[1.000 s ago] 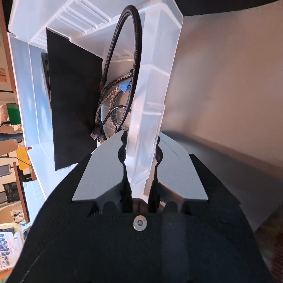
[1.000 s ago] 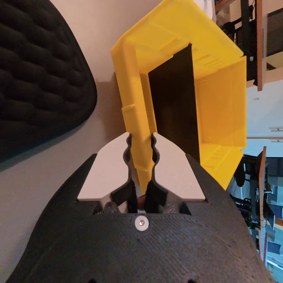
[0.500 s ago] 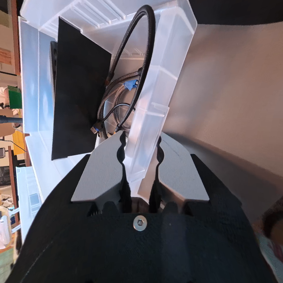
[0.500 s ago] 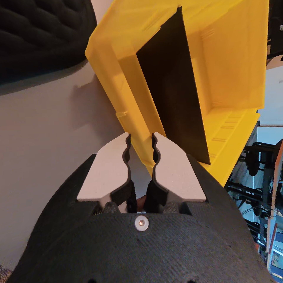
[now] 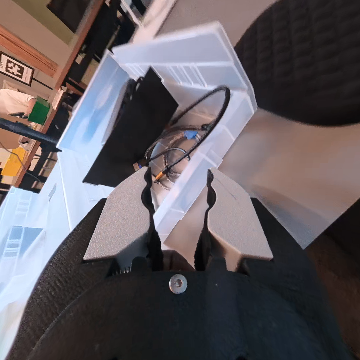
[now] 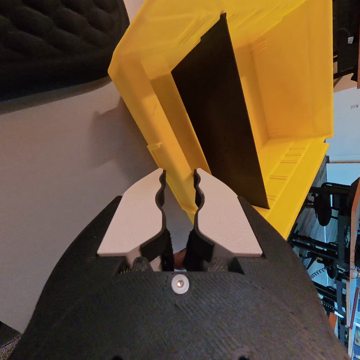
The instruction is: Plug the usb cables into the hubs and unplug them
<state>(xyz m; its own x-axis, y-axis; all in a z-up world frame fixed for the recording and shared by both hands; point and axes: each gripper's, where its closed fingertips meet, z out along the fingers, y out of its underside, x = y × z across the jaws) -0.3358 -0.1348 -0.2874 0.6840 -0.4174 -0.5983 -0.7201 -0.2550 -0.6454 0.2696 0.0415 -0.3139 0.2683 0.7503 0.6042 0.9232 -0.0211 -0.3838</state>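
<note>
A: Your left gripper (image 5: pixel 178 171) has its jaws spread, and the near wall of the clear bin (image 5: pixel 196 58) runs between them. The left finger (image 5: pixel 124 210) seems to be at the wall's inner face, while the right finger stands apart from it with a plain gap. Nothing is pinched.

B: And the cables?

A: The usb cables (image 5: pixel 175 140) lie coiled inside that clear bin, in the section right of a black divider (image 5: pixel 134 126). One thin black cable arches up toward the far right wall, and a braided one carries a blue tag (image 5: pixel 190 134). A plug with a blue insert (image 5: pixel 138 166) and an orange-collared plug (image 5: pixel 160 176) sit just beyond your left fingertip.

B: What about my right side?

A: Your right gripper (image 6: pixel 179 172) has its jaws apart, straddling the near left wall of the yellow bin (image 6: pixel 292 68). Whether the tips touch the plastic, I cannot tell. A black divider panel (image 6: pixel 216 116) stands inside that bin. I cannot make out any hub in either view. A black padded surface (image 6: pixel 48 39) sits far left, beyond the pale tabletop (image 6: pixel 58 155).
</note>
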